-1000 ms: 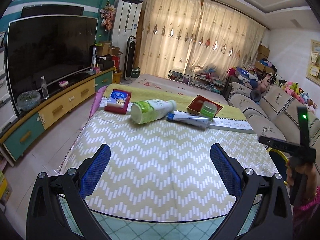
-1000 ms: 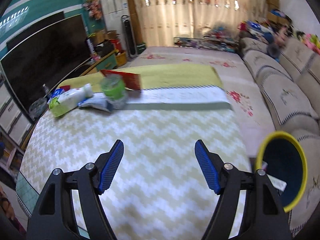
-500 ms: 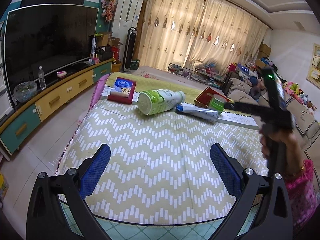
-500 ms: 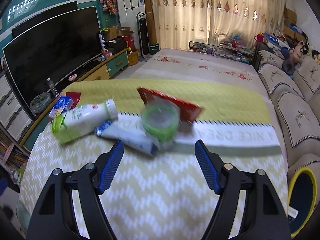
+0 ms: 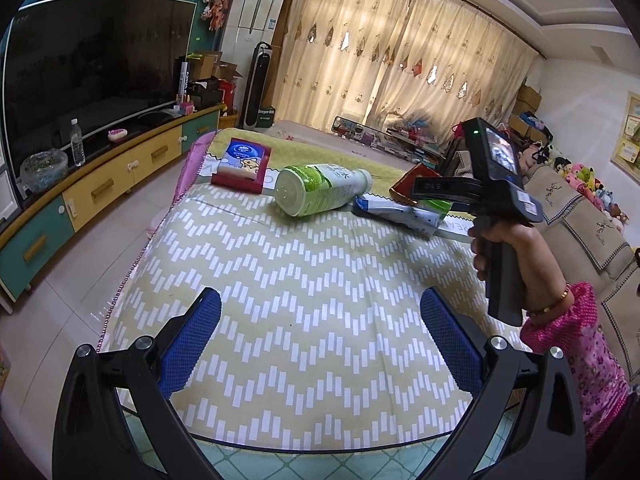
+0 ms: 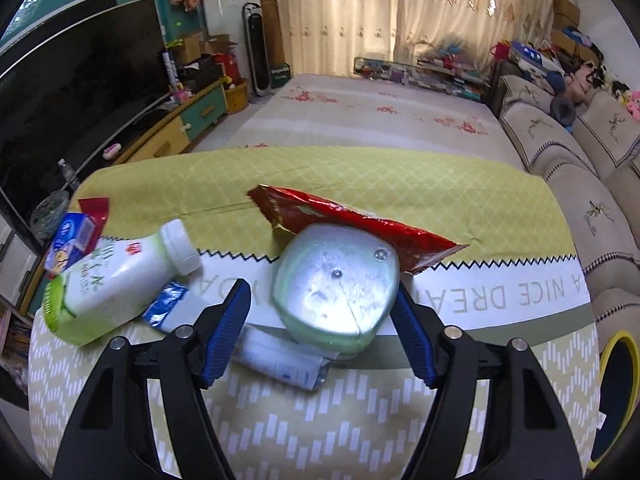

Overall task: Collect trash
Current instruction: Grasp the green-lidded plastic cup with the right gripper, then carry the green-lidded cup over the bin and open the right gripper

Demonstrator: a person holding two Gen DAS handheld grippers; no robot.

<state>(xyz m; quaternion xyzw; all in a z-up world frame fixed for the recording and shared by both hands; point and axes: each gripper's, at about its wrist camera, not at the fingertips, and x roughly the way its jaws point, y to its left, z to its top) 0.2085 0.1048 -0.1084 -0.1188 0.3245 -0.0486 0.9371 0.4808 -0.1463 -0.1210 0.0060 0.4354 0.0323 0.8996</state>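
Note:
Trash lies on the table: a green-and-white bottle (image 5: pixel 320 194) (image 6: pixel 116 284) on its side, a blue-and-white tube (image 5: pixel 396 212) (image 6: pixel 276 356), a red snack wrapper (image 6: pixel 352 226), a green foil-lidded cup (image 6: pixel 338 292) and a red-and-blue box (image 5: pixel 242 164) (image 6: pixel 72 236). My right gripper (image 6: pixel 322 320) is open with its jaws on either side of the cup, the right pad near its edge. In the left wrist view its body (image 5: pixel 476 190) hides the cup. My left gripper (image 5: pixel 320 324) is open and empty over the near part of the table.
A yellow-rimmed blue bin (image 6: pixel 616 396) stands to the right of the table beside the sofa (image 6: pixel 580 184). A TV cabinet (image 5: pixel 92 196) runs along the left. The zigzag tablecloth (image 5: pixel 304 304) covers the table.
My right gripper has moved forward to the cup, which now sits between its open jaws. My left gripper has stayed open and moved slightly closer to the items.

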